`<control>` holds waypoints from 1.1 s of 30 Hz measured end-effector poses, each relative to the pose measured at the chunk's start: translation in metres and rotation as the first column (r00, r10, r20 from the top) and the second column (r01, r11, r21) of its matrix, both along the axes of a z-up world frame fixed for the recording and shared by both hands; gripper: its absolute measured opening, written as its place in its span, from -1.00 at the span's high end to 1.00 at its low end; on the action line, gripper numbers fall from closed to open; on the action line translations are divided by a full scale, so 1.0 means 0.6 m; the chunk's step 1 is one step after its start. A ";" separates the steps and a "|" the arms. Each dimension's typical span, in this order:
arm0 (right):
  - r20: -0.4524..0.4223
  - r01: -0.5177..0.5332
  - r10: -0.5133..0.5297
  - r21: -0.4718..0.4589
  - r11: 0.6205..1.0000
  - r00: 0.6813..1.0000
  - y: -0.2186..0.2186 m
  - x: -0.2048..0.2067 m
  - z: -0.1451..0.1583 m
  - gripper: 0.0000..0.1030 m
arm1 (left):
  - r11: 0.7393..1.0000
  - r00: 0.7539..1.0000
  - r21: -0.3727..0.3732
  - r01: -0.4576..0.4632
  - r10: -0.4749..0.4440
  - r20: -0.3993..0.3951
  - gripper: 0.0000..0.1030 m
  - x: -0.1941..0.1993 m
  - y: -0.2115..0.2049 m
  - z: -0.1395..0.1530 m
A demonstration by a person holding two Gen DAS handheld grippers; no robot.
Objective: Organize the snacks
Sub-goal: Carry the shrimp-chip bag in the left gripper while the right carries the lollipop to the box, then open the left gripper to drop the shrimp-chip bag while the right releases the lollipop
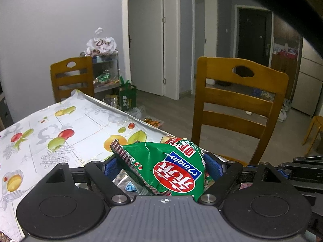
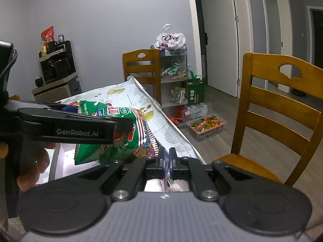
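A green snack bag [image 1: 167, 167] with a red-and-white logo hangs off the table, and my left gripper [image 1: 161, 161] is shut on it, its blue pads pressing both sides. The right wrist view shows that bag [image 2: 121, 143] from the side, in the black left gripper [image 2: 123, 124], above a pale, brightly lit opening [image 2: 66, 161]. My right gripper [image 2: 167, 156] is shut, with a thin strip of clear plastic film [image 2: 166, 173] pinched between its blue pads. A hand [image 2: 34, 161] is under the left gripper.
A table with a fruit-print cloth [image 1: 60, 125] lies ahead and to the left. A wooden chair [image 1: 238, 104] stands close on the right. Beyond are a second chair [image 2: 141, 66], a snack-filled shelf cart [image 2: 173, 70], a green tote [image 2: 194, 92] and a clear box of sweets [image 2: 206, 125] on the floor.
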State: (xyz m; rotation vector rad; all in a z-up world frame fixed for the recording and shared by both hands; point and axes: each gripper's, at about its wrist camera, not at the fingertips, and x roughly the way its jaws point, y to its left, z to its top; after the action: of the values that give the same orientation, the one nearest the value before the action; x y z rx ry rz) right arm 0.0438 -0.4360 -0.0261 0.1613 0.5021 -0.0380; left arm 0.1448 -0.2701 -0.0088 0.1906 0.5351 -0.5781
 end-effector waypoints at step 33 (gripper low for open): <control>-0.045 0.031 -0.029 0.032 0.999 0.999 0.029 -0.035 0.035 -0.02 | 0.994 0.998 -0.102 -0.026 0.032 0.052 -1.00 -0.061 0.077 0.075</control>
State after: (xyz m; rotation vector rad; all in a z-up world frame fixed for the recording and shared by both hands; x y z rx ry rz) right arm 0.0228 -0.4185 -0.0052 0.2001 0.5445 -0.0629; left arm 0.1081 -0.2238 0.0364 0.1013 0.4551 -0.5689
